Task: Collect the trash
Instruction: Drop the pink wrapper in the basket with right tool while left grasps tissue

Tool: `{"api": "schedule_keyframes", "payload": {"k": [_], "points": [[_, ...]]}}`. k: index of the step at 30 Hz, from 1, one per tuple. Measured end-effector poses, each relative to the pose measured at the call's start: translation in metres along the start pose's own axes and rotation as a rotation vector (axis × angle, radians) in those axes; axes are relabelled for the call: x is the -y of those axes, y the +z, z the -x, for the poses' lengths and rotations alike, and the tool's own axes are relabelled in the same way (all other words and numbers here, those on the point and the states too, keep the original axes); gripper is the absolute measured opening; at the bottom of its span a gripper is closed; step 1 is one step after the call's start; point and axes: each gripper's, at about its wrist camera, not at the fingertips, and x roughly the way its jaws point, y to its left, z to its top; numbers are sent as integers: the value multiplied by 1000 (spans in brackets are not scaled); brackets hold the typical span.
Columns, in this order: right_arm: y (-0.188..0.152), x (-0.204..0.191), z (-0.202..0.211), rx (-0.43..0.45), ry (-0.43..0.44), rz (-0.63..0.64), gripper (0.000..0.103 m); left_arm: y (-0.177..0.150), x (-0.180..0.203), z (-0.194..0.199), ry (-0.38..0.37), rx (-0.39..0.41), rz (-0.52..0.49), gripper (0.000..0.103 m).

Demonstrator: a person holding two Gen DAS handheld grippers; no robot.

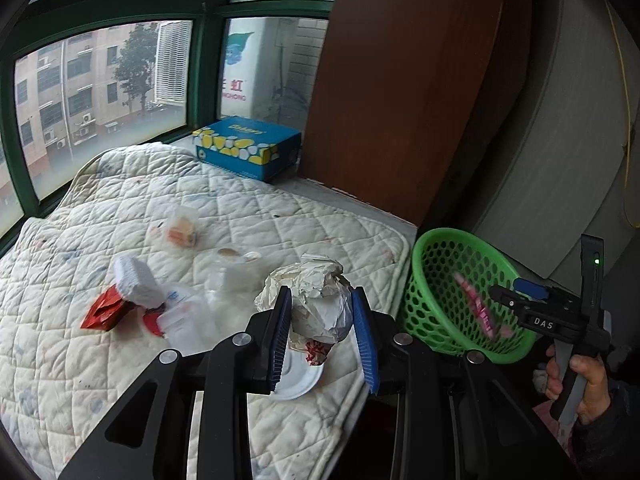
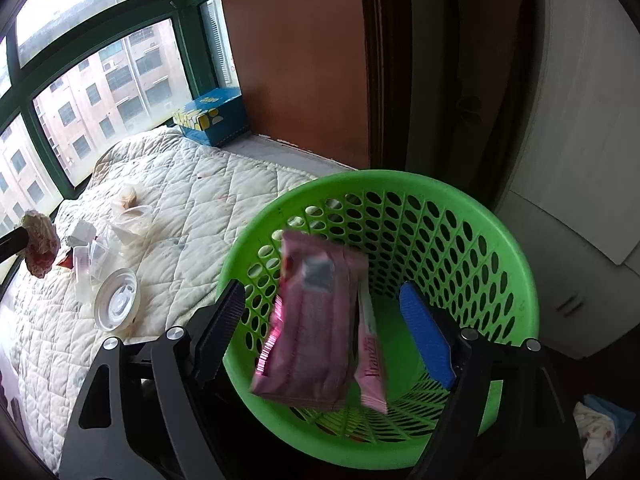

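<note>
My left gripper [image 1: 322, 300] is shut on a crumpled white paper wad [image 1: 316, 280] with a red-printed end, held above the quilted mat [image 1: 280, 216]. The right wrist view shows that wad [image 2: 38, 244] at the far left. My right gripper [image 2: 322, 290] stands open over the green perforated basket [image 2: 500, 240]. A blurred pink wrapper [image 2: 308, 328] hangs between its jaws, touching neither pad, inside the basket's mouth. In the left wrist view the basket [image 1: 440, 236] sits off the mat's right edge, with the pink wrapper [image 1: 478, 308] in it and a hand holding the right gripper [image 1: 520, 300].
On the mat lie a red packet [image 1: 102, 312], a white tissue wad [image 1: 134, 280], clear plastic cups [image 1: 184, 320], a white lid [image 1: 300, 376] and a food cup [image 1: 182, 228]. A blue tissue box [image 1: 248, 148] stands by the window. A wooden panel [image 1: 400, 80] rises behind the basket.
</note>
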Motion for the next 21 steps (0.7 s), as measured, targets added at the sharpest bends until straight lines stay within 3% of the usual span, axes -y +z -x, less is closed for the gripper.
{"api": "schedule_keyframes", "payload": {"k": [8, 21], "points": [[-6, 21, 23, 35, -18, -33, 82, 24, 62, -42, -112, -46, -81, 30], [-17, 57, 58, 113, -71, -91, 86, 30, 151, -102, -242, -151, -184, 32]]}}
